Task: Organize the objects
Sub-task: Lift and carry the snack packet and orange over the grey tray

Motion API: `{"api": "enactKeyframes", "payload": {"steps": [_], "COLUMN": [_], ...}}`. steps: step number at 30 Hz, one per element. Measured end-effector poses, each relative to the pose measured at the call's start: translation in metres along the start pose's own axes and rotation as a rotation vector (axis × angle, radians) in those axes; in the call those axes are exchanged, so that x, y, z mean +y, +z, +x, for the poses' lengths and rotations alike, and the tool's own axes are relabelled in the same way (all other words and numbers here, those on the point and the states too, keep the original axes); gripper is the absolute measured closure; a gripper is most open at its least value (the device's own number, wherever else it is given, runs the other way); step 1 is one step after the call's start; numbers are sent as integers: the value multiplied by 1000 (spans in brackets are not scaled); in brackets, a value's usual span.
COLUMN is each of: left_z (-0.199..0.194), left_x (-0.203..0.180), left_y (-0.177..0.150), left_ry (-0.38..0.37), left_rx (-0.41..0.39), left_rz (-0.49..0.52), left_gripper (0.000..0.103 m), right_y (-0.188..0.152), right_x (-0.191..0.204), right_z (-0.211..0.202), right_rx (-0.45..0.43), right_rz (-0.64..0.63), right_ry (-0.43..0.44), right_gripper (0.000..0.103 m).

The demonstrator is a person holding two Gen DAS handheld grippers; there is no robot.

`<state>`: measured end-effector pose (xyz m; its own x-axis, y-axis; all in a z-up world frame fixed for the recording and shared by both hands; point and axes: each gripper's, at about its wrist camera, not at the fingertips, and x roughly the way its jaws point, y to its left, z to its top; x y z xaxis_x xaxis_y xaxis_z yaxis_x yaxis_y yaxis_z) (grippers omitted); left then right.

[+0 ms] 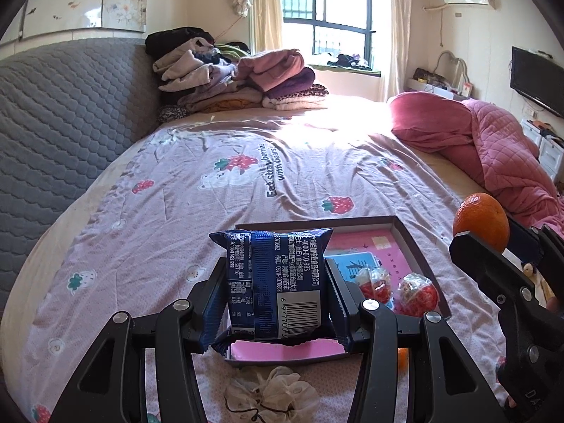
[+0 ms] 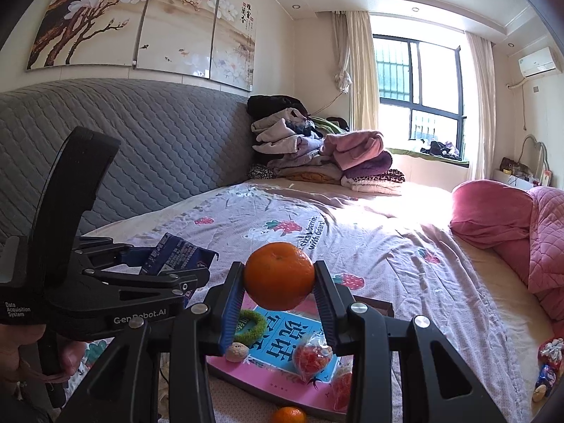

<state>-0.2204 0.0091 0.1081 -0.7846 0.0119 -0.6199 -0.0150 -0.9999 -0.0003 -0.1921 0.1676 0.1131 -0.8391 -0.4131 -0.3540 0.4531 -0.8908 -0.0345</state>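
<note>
My left hand-held gripper (image 1: 278,303) pinches a dark blue snack packet (image 1: 276,282) above the near end of the shallow box (image 1: 417,246) on the bed (image 1: 176,211). The packet's back faces me: a barcode beginning 6 9777, the number 4000-010-983 and small Chinese print too fine to read. My right hand-held gripper (image 2: 279,282) is pressed against an orange (image 2: 279,275), held in the air over the box. The left tool's side reads "GenRobot.AI" and "Data Acquisition System". Inside the box lies a pink book (image 2: 282,349) with a blue panel of large Chinese characters, and on it two clear wrapped red sweets (image 2: 312,356), a green ring (image 2: 250,324) and what may be a small stone (image 2: 235,351) (blurred). A second orange (image 2: 289,415) rests on the bedsheet just outside the box. The sheet reads "Eat strawberries with bears!".
</note>
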Motion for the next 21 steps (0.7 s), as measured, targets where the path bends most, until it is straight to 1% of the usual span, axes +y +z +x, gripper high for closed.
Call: {"api": "enactKeyframes", "payload": {"steps": [7,21], "left_z": [22,71], "left_x": [6,19], "left_y": [0,-23], "left_ry": [12,15], "left_rx": [22,137], "left_rz": [-5,-35], "left_gripper": [50,50], "right_y": [-10,-38], "right_x": [0,0], "right_z": [18,54], "right_rx": [31,139], "right_rz": [-2,0], "right_ry": [0,6], "right_gripper": [64,64]}}
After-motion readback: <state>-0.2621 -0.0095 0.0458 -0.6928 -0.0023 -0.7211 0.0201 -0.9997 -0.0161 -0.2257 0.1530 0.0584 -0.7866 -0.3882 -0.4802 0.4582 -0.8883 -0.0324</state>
